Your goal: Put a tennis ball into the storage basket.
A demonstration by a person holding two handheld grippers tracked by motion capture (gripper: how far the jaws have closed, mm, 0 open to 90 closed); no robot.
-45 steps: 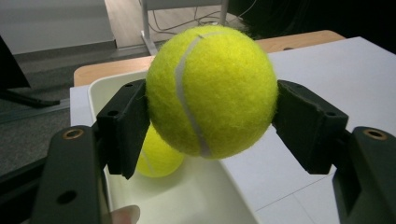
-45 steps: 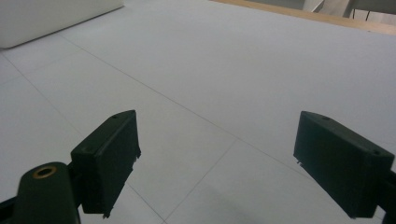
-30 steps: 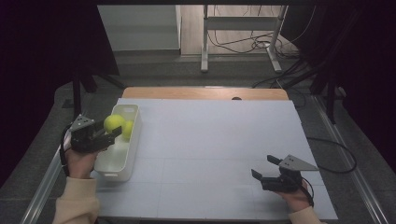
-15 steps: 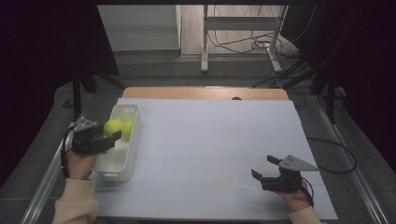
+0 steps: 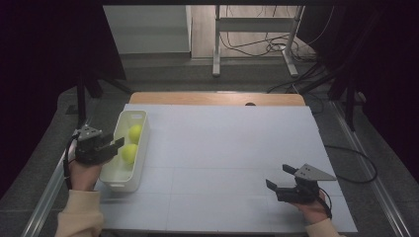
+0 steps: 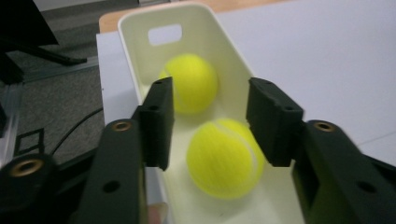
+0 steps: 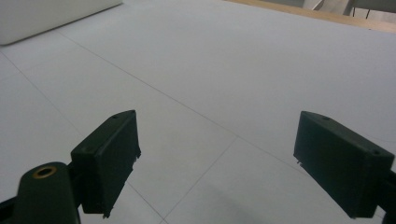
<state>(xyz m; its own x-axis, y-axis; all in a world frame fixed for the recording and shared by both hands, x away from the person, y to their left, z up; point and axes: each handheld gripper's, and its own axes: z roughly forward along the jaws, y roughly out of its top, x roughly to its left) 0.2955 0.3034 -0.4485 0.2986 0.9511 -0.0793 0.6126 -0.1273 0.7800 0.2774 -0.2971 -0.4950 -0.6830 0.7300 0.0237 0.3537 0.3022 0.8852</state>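
Yellow tennis ball sits low in the white bin at the table's left edge, between the jaws of the left gripper; the right jaw touches it, the left stands off with a gap, so no clamp. Second ball lies farther back in the bin. Right gripper rests near the table's front right, spread wide, holding nothing.
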